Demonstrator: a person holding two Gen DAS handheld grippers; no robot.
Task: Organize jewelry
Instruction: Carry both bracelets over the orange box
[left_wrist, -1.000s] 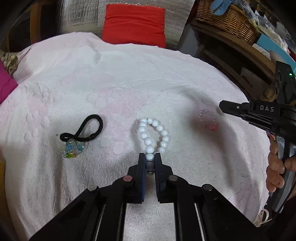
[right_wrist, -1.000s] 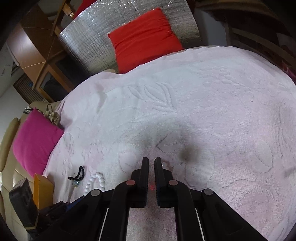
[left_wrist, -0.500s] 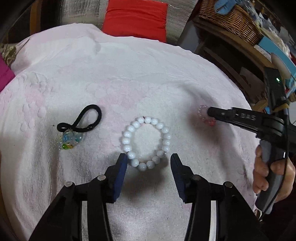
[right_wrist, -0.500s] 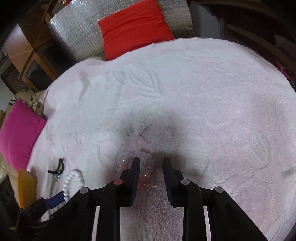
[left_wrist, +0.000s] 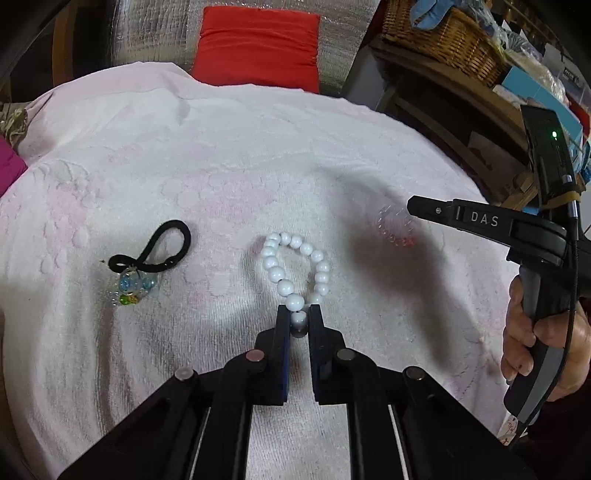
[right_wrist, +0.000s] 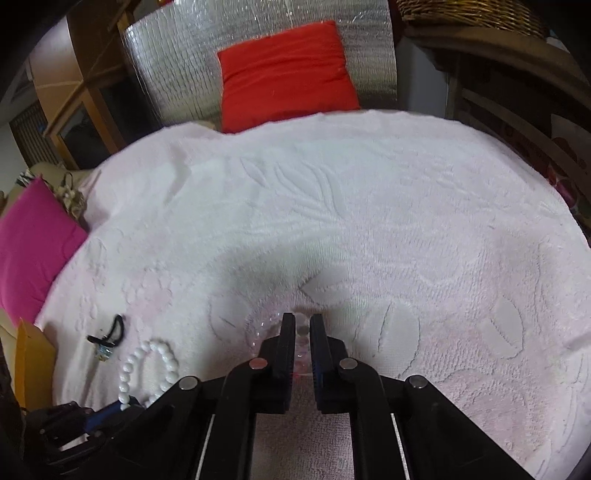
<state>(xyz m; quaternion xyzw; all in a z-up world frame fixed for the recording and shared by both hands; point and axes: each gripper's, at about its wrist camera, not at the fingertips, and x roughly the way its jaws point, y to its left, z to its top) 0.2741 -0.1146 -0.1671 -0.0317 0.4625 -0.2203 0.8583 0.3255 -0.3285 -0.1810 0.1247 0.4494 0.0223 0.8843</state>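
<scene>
**Both tongs closed on bead bracelets over towel-covered surface**

Pose: both tools point steeply down toward a pale pink embossed terry towel (left_wrist: 221, 155). A bare hand (left_wrist: 535, 343) wraps the handle of the right tool, seen at the right edge of the left wrist view.

Left tongs (left_wrist: 299, 319): drawn nearly together, pinching one bead at the near end of a bracelet of round glossy white beads (left_wrist: 295, 266). The rest of the loop lies on the towel, squeezed into a narrow oval.

Right tongs (right_wrist: 303, 328): drawn nearly together on a bracelet of small clear and pink translucent beads (right_wrist: 303, 328); beads show in the gap between the pads. In the left wrist view this bracelet (left_wrist: 393, 232) lies just under the tip.

Well left of the white bracelet lies a black elastic hair tie with a cluster of clear blue and green beads (left_wrist: 147, 258), untouched.
</scene>
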